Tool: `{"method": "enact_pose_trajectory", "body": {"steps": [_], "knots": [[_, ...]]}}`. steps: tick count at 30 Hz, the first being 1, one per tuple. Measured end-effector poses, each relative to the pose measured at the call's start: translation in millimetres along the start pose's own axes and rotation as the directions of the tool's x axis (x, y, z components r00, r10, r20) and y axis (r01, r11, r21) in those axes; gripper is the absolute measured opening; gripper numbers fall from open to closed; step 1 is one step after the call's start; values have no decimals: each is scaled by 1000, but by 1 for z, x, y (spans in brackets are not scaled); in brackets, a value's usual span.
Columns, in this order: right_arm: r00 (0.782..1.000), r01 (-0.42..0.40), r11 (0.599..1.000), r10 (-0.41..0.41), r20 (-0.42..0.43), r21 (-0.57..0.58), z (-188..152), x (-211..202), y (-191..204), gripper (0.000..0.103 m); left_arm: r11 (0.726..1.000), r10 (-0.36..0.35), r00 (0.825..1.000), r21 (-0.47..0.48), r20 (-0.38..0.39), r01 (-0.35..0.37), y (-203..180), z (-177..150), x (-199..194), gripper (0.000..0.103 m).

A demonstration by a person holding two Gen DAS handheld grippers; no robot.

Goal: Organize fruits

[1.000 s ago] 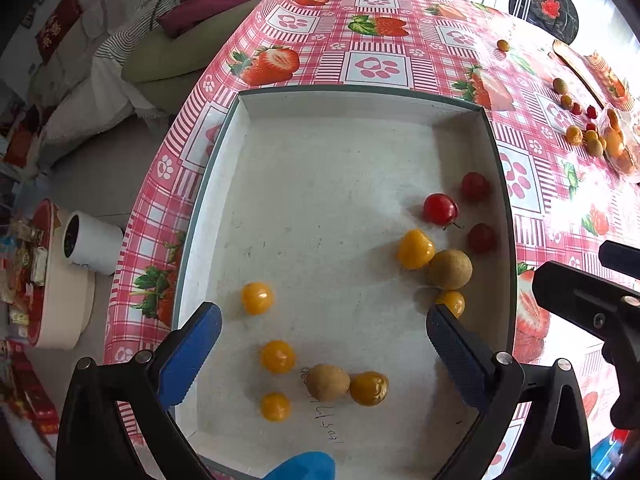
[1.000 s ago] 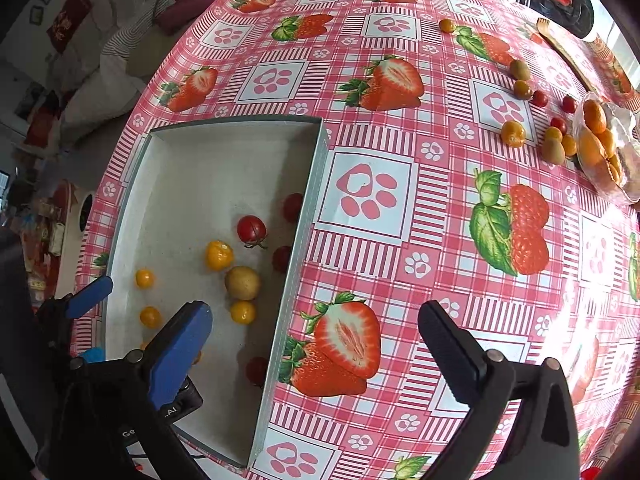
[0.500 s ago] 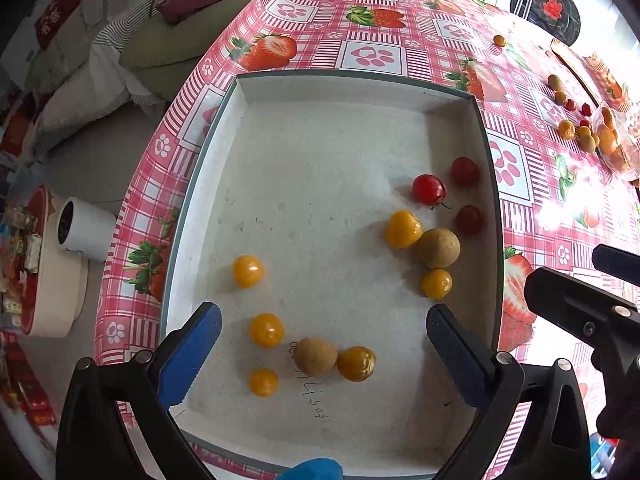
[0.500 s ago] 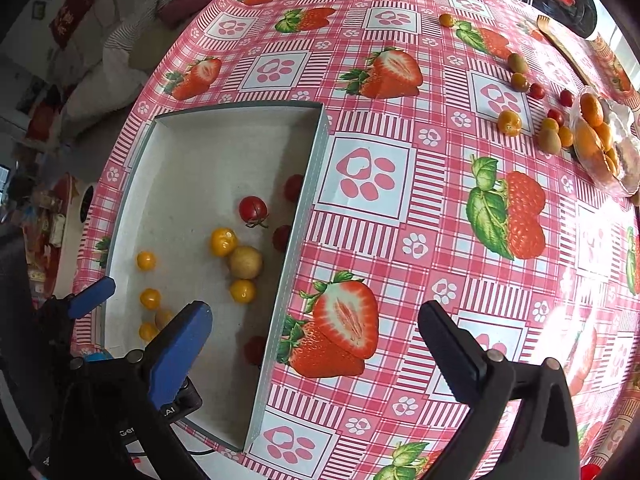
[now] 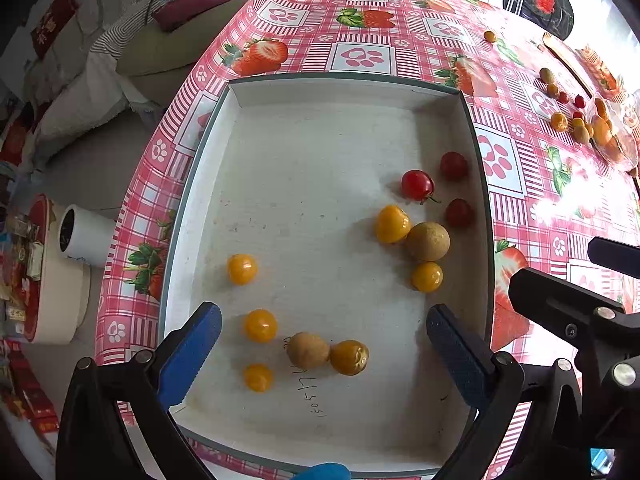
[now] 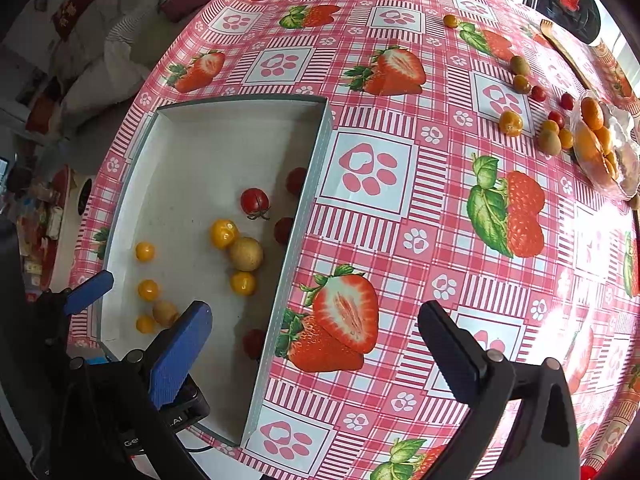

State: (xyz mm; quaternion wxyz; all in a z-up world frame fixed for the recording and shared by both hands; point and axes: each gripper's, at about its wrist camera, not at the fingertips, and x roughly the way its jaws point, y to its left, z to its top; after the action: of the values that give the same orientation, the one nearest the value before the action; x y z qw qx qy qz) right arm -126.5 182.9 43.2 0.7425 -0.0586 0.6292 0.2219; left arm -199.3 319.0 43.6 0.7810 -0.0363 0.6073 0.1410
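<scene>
Left wrist view shows the left tongs [image 5: 322,350] spread wide and empty above the white tray [image 5: 352,92], whose long axis runs away from the camera on the desk [image 5: 360,24]. Yellow fruits [image 5: 241,268] lie at its left, red tomatoes [image 5: 417,185] at its right. Right tongs [image 6: 316,350] gape wide, empty, over the tray's right wall; loose fruits [image 6: 511,123] sit far right.

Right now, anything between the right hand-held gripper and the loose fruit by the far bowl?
Nothing visible. The right hand-held gripper is open over bare tablecloth; the loose fruit lies far ahead on the open cloth.
</scene>
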Motion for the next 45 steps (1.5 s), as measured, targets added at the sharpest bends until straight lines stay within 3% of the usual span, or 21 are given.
{"method": "enact_pose_trajectory", "body": {"steps": [12,45], "knots": [[999,37,999,-37,-2,-7,-3,5,3,103,999,16,1000,29,3,-16,0,-2,1,103],[999,41,999,-41,-4,-14,-4,8,9,103,1000,12,1000,28,2,-12,2,-3,2,103]]}}
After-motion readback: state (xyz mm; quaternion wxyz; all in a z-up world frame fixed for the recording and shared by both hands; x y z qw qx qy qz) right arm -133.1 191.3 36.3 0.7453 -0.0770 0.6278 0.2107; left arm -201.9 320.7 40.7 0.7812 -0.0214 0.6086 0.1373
